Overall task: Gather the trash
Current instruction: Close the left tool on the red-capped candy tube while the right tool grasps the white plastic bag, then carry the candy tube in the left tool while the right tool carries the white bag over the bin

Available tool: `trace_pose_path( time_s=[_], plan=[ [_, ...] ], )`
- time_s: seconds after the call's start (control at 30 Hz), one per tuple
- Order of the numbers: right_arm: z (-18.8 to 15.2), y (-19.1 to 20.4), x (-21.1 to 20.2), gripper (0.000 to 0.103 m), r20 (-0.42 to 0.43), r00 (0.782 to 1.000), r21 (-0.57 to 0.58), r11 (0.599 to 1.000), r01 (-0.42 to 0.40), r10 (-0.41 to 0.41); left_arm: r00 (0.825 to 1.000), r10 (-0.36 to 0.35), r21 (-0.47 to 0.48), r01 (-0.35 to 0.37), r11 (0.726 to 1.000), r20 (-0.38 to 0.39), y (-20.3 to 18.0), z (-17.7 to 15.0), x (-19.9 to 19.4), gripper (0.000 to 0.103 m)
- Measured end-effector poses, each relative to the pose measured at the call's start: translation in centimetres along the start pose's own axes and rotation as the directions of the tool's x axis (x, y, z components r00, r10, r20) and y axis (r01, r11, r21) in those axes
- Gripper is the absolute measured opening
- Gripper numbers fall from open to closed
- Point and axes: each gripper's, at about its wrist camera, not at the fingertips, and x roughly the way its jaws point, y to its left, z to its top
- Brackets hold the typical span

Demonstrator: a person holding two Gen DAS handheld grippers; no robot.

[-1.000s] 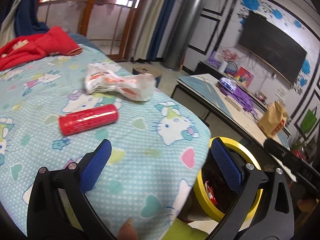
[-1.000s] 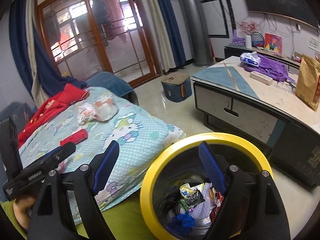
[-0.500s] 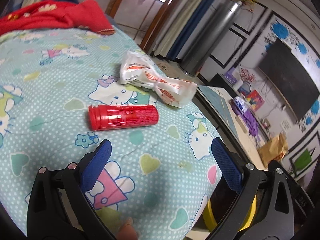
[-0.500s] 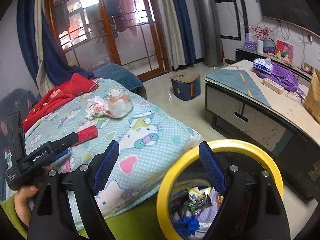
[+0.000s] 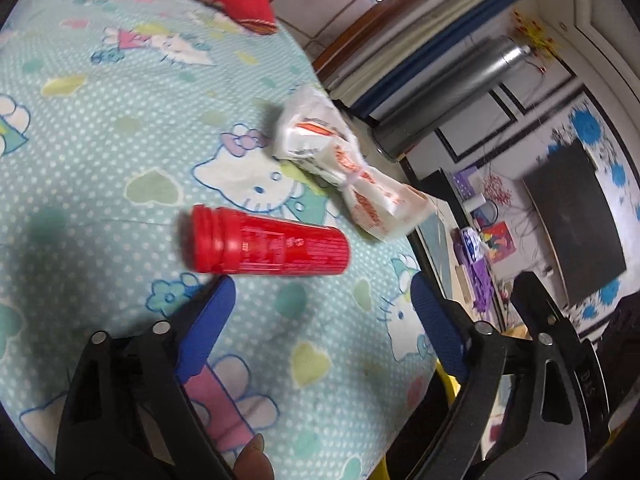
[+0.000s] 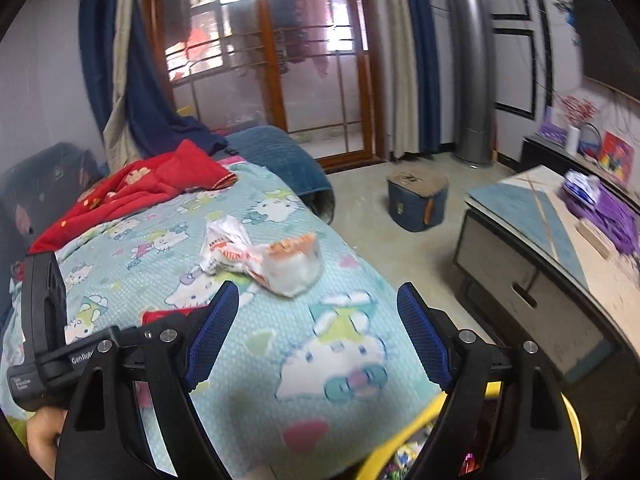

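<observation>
on the bed with the pale blue cartoon-cat sheet (image 5: 120, 152): red plastic cylinder tube with a ribbed cap (image 5: 268, 246), lying on its side, just ahead of the left gripper (image 5: 320, 308). jaws wide, nothing between them, just been closing a little. beyond the tube, toward the bed's edge, a crumpled white plastic bag with orange print (image 5: 344, 172), near the tube but not touching it. right gripper (image 6: 318, 336) over the same sheet, jaws wide too, nothing between them, just been narrowing slightly; same bag (image 6: 268, 258) ahead of it, tube mostly hidden behind its left jaw.

likely trouble: round tube on soft bedding, so could roll or squirt away if pinched off-centre or near the cap. could also sink into the sheet and bring a fold of fabric into the pinch. bag lies near the edge of the bed; a nudge could send it to the floor. both grippers crowd the same patch, so a knock between them looks possible.

round bin with a yellow rim (image 6: 400, 446) low beside the bed, only partly in view: some colourful wrappers inside, too blurred to name. how full, cannot tell.
</observation>
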Motion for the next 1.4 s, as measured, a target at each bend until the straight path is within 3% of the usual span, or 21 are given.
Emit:
trace_pose_path(
  time_s=[0.27, 0.5, 0.67, 0.8, 1.0, 1.1, 1.17, 1.2, 1.4],
  plan=[
    [1.1, 2.3, 4.4, 0.065, -0.068, 0.998, -0.140, 0.990, -0.015, 0.006, 1.000, -0.003, -0.064, 0.004, 0.998, 0.008, 1.0, 1.6, 0.4, 0.078],
    [0.9, 3.7, 7.6, 0.056, -0.109, 0.993, -0.251, 0.968, 0.008, -0.037, 1.000, 0.007, -0.152, -0.007, 0.988, 0.002, 1.4, 3.0, 1.0, 0.078],
    [1.3, 3.7, 9.1, 0.048, -0.120, 0.992, -0.256, 0.967, 0.007, -0.039, 1.000, 0.023, -0.221, -0.025, 0.975, -0.010, 1.9, 4.2, 1.3, 0.074],
    [1.1, 3.6, 10.5, 0.031, -0.147, 0.989, -0.241, 0.971, -0.005, -0.032, 0.999, 0.037, -0.268, -0.039, 0.963, -0.012, 2.4, 4.9, 1.5, 0.070],
    [0.2, 3.3, 10.1, 0.025, -0.148, 0.989, -0.184, 0.983, -0.031, 0.003, 1.000, 0.026, -0.369, -0.028, 0.929, -0.011, 3.8, 5.9, 1.8, 0.069],
    [-0.1, 3.0, 9.5, 0.024, -0.135, 0.991, -0.146, 0.989, -0.030, 0.011, 0.999, 0.031, -0.409, -0.035, 0.912, -0.018, 4.2, 6.1, 1.8, 0.058],
    [-0.3, 2.7, 8.9, 0.024, -0.125, 0.992, -0.103, 0.994, -0.034, 0.021, 0.999, 0.038, -0.426, -0.042, 0.904, -0.016, 4.6, 6.3, 1.8, 0.048],
    [-0.4, 2.6, 8.6, 0.023, -0.121, 0.992, -0.091, 0.995, -0.035, 0.024, 0.999, 0.047, -0.432, -0.049, 0.901, -0.017, 5.0, 6.4, 1.9, 0.037],
    [-1.5, 2.2, 6.5, 0.021, -0.086, 0.996, -0.017, 0.999, -0.039, 0.038, 1.000, 0.005, -0.421, -0.004, 0.907, 0.000, 5.6, 6.1, 1.8, 0.032]
  ],
)
